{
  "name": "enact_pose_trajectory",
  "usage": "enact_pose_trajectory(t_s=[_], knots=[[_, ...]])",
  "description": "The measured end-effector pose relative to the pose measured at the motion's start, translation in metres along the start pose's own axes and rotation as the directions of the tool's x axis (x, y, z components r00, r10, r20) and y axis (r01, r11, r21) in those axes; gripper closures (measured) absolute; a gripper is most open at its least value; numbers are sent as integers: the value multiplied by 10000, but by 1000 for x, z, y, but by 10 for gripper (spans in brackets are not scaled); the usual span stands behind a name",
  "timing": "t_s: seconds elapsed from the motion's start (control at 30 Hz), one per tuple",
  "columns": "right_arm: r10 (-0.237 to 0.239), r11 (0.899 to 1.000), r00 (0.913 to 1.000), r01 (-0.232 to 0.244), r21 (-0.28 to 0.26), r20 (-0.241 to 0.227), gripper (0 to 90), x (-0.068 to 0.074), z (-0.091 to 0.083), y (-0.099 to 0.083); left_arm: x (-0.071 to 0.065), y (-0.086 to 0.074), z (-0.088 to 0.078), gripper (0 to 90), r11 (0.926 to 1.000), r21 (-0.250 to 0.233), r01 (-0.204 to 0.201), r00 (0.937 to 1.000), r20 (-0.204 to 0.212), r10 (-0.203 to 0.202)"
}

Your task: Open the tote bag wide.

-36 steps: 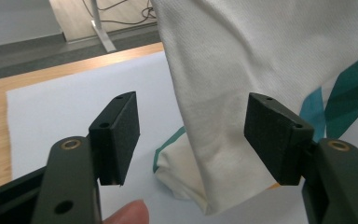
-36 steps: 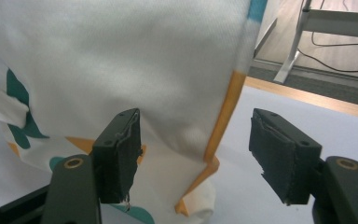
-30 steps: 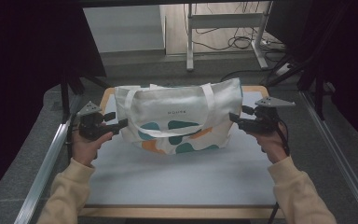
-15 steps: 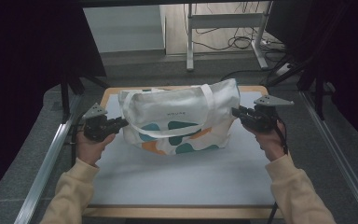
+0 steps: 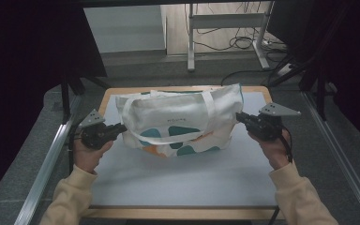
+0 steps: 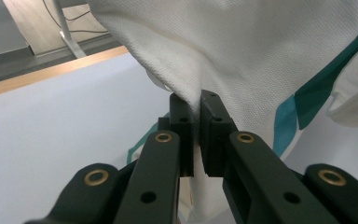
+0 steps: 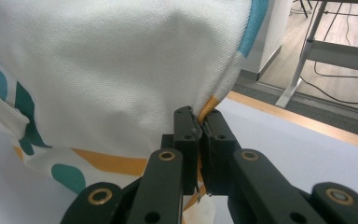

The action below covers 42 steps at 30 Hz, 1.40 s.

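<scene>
**Jaws pinched on both ends of the tote bag**

Jaws of both grippers have just been closing and are now seen pressed together on cloth. In the left gripper view, a fold of white fabric is nipped between the pads of the left gripper (image 6: 195, 109), the cloth rising up and away from the jaw tips and spreading to their right. In the right gripper view, the edge of the bag, where an orange patch meets the white weave, is clamped by the right gripper (image 7: 199, 122), and the body of the bag spreads up and to the left of those tips.

From the high view, the tote bag (image 5: 180, 119) is seen lying between the two pairs of jaws, its long axis running straight from one pair to the other. Its left end is held by the left gripper (image 5: 120, 127) and its right end by the right gripper (image 5: 240, 117); each hand is placed at its own end, so neither is nearer than the other. Beyond the jaws the pale table (image 5: 178, 173) is spread under the bag, with its wooden edge farther off.

Any coming lift or stretch is judged to depend on both ends being moved together along that axis.
</scene>
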State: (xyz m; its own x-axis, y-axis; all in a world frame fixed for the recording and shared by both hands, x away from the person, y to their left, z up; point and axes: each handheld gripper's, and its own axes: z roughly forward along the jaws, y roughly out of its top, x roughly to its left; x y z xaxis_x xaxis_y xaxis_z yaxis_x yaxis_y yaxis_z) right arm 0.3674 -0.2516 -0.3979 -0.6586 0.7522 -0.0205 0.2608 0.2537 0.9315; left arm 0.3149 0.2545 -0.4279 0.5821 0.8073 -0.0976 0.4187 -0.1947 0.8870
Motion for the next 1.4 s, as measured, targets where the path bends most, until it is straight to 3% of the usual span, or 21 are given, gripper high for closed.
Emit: enact_pose_trajectory(t_s=[0.47,0.73,1.4], knots=[[-237,9991,9997,241,362,-108,847,10,-7,-29,-15,-24,-2,860,9994,-114,-321,9995,41,322],[-120,9944,9999,130,1053,-107,849,10,7,-48,-18,-37,8,862,9982,377,-462,9989,-38,464],[158,9868,9997,-126,1616,-189,849,7,24,-69,-22,-56,21,864,9958,846,-337,9993,-104,347]])
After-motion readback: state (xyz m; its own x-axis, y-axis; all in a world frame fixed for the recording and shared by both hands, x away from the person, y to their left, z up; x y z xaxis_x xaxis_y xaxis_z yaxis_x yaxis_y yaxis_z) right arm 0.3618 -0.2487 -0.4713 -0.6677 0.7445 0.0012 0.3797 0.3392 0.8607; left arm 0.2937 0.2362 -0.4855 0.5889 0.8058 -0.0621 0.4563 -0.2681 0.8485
